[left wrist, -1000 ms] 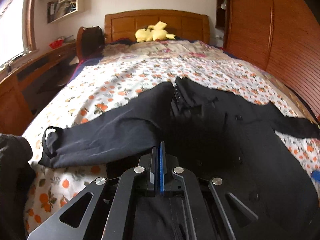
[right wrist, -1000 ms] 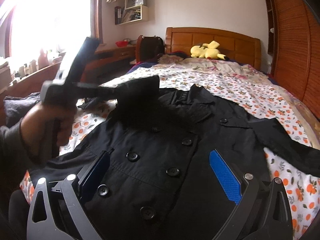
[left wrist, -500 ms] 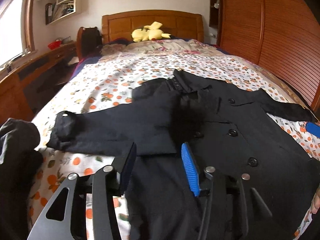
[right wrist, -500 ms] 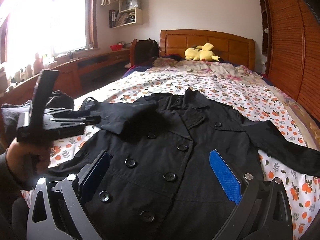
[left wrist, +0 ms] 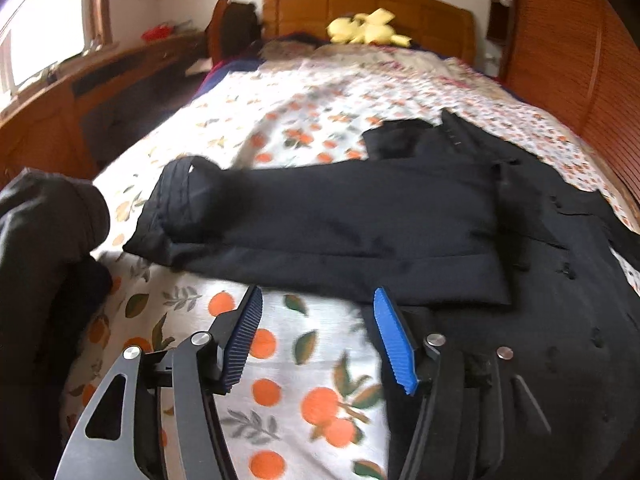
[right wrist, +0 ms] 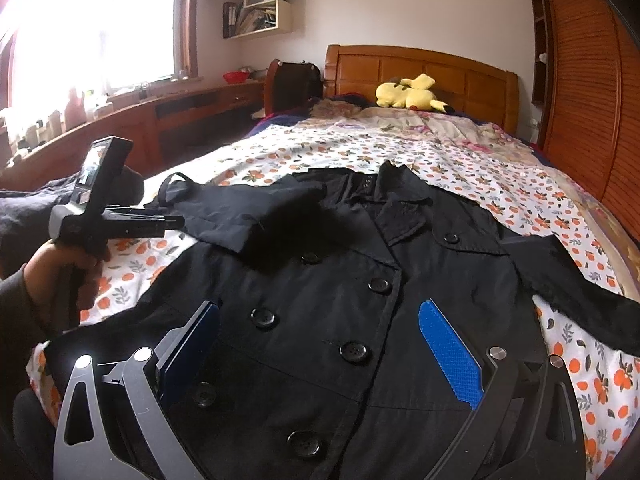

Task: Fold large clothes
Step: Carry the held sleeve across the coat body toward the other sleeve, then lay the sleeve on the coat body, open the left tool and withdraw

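- The bed (right wrist: 460, 160) carries everything; its orange-print cover shows all round the black coat (right wrist: 360, 300), which lies front-up across the near end, buttons showing, collar towards the headboard.
- The coat's left sleeve (left wrist: 320, 232) lies flat across the bed, its cuff (left wrist: 176, 188) out by the left edge and its shoulder end partly over the chest; the other sleeve (right wrist: 580, 280) trails out to the right, not yet folded in.
- I judge the step in hand to be regripping that left side; to do it well I'd take the hem edge or cuff squarely, lift just enough to clear the cover, and lay it straight along the button line without dragging the chest panel.
- My left hand-held gripper (left wrist: 316, 332) has just been opening; its jaws stand partly spread with nothing between them, over bare cover just beside the coat's edge.
- My right hand-held gripper (right wrist: 320, 344) hangs wide open above the coat's front, gripping nothing.
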